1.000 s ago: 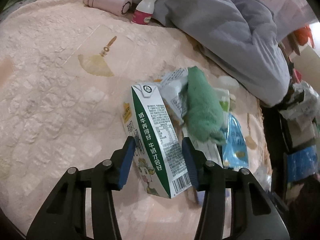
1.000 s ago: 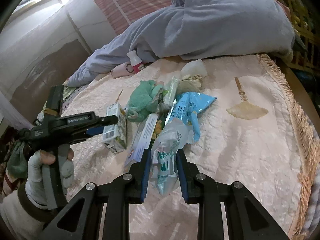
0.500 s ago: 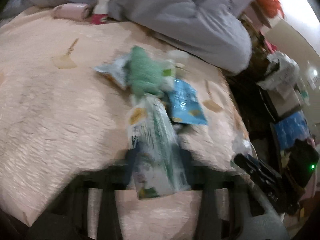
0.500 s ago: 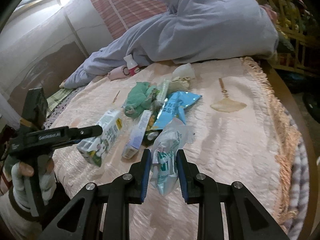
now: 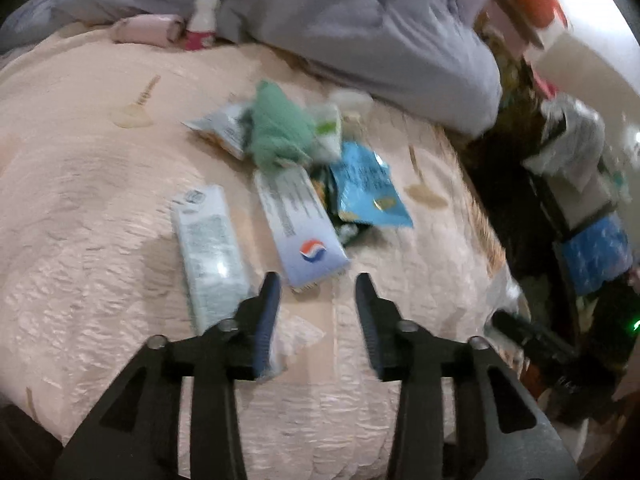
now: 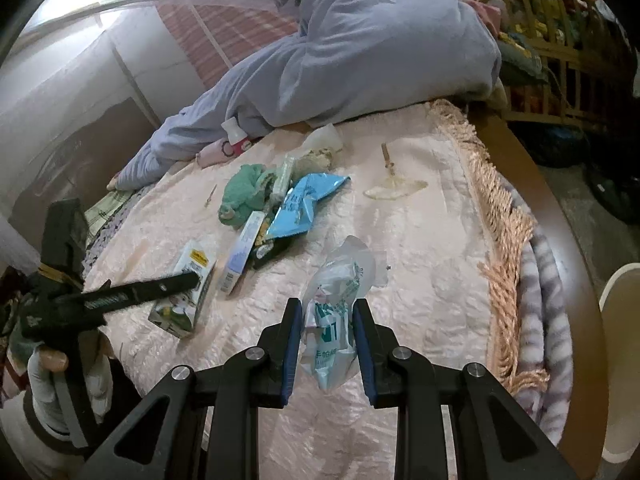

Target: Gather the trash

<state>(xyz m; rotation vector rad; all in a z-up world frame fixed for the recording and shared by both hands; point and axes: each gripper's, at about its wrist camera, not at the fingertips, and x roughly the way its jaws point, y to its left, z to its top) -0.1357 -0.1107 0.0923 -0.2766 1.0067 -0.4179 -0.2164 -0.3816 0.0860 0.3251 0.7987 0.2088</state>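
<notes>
A green-and-white milk carton (image 5: 208, 248) lies flat on the pink bedspread (image 5: 80, 208), just left of my left gripper (image 5: 316, 292). Its jaws are opening with nothing between them. The end of a white toothpaste box (image 5: 300, 224) lies just ahead of the fingertips. In the right wrist view the left gripper (image 6: 188, 280) hangs over the carton (image 6: 188, 280), held by a gloved hand (image 6: 48, 364). My right gripper (image 6: 326, 312) is shut on a clear plastic bag (image 6: 340, 280) with a teal-printed packet inside.
A blue snack bag (image 6: 304, 204), a green cloth (image 6: 244, 192) and more wrappers lie piled mid-bed. A white bottle (image 5: 202, 24) and pink roll (image 5: 144, 30) sit by the grey blanket (image 6: 360, 60). The fringed bed edge (image 6: 504, 248) drops to cluttered floor on the right.
My left gripper closed on the upright carton, tipped it toward the near edge and let go; it now lies flat beside the fingers. My right gripper shifted sideways, still holding the bag.
</notes>
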